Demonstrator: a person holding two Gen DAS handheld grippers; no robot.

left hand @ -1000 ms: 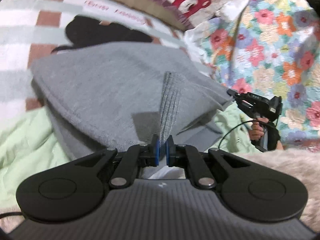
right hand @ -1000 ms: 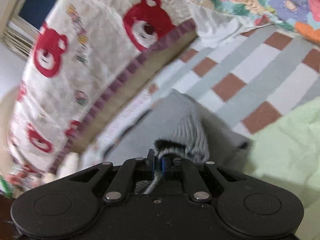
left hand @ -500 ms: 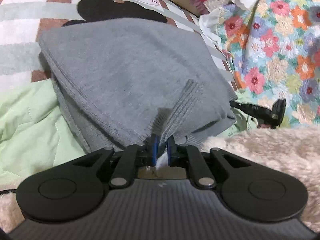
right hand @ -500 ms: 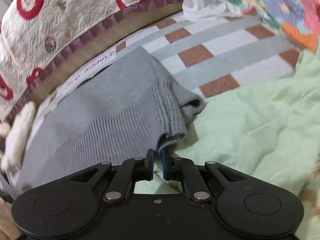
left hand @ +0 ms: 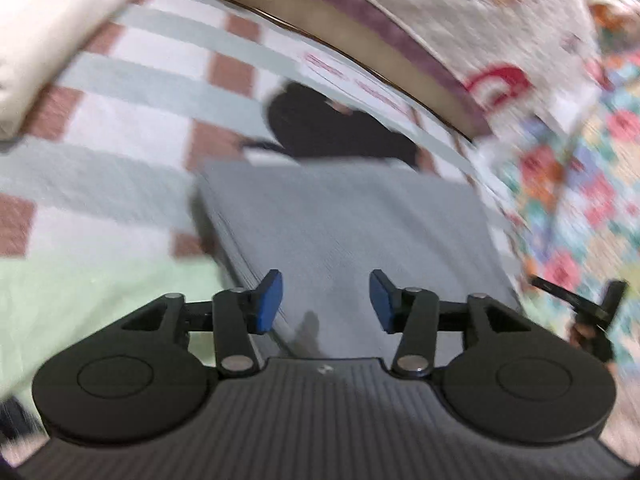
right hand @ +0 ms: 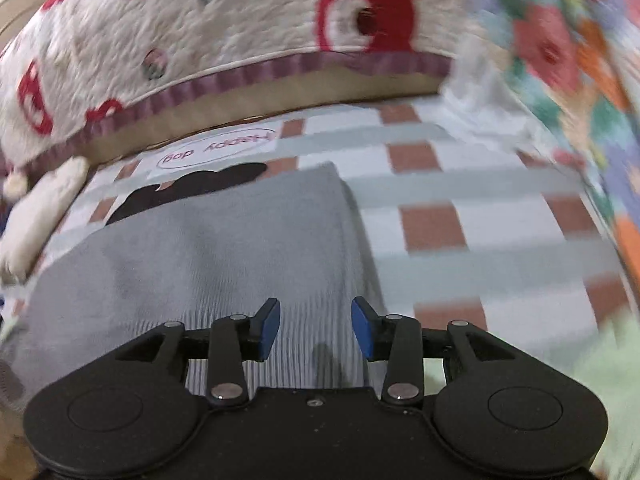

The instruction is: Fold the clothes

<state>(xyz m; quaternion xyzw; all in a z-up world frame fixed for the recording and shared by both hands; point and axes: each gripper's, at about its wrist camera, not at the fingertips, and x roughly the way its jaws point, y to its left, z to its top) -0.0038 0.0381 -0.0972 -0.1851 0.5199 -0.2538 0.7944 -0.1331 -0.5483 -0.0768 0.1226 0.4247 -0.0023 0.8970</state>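
Folded grey sweater (left hand: pixel 348 232) lay on the checked blanket (left hand: pixel 120 128), both views blurred.
Its near edge was cut off behind the left gripper (left hand: pixel 325 301) and right gripper (right hand: pixel 314 328); long axis ran six to twelve o'clock. Both jaws had just been opening, spread, nothing pinched.

Checked sheet (right hand: pixel 460 204), white with grey bands and brown squares, covers bed. Black dog silhouette (left hand: pixel 340 128) printed on it at far side, oval "Happy dog" label (right hand: pixel 218 150) just beyond. Cream quilt (right hand: pixel 224 28) with red bears and purple striped border heaped along far edge. Floral quilt (left hand: pixel 592 200), many colours, bunched at right. Pale green blanket (left hand: pixel 80 300) lies near left in left wrist view, near right in right wrist view. Both views motion-blurred.
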